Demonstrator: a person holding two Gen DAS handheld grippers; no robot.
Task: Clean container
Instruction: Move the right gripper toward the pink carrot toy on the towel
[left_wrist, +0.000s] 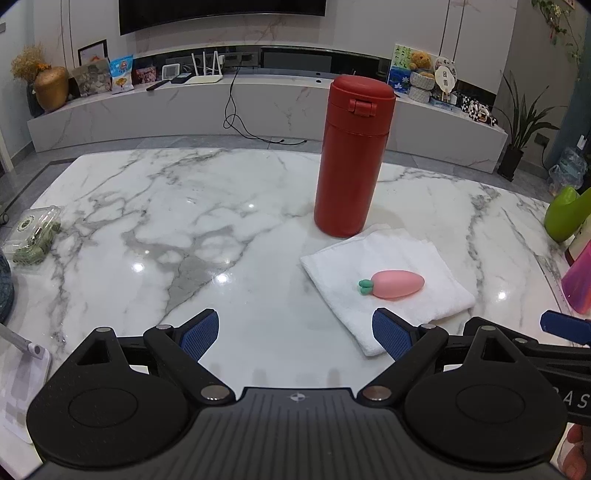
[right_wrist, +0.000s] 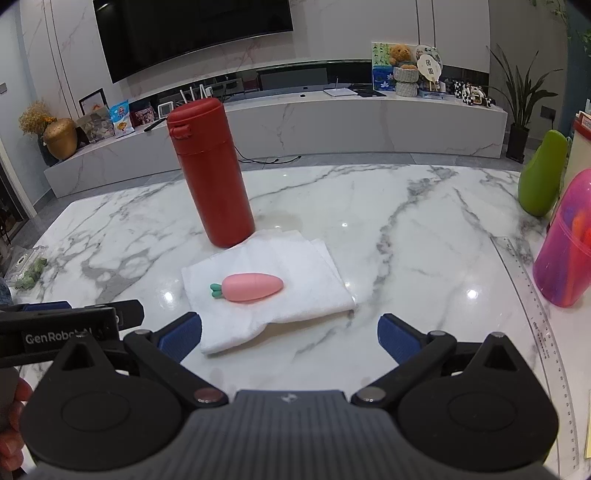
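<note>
Bottle (left_wrist: 351, 155) stands upright at upper centre, behind towel (left_wrist: 388, 288); my left gripper (left_wrist: 295, 334) and right gripper (right_wrist: 290, 338) are wide, empty.

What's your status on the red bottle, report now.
Left gripper and right gripper open, empty. Red bottle upright, lid shut, untouched, at white towel edge. Pink carrot toy lying on towel.

White lettering reading "GenRobot AI", its last letters partly hidden, stood on the black body of the left gripper (right_wrist: 66, 338) as seen from the right wrist. From the left wrist, the letters "AS" showed on the black side of the right gripper (left_wrist: 576, 400), cut off at the frame's edge. The ruler (right_wrist: 546, 332) on the desk carried marks too small to read.
</note>
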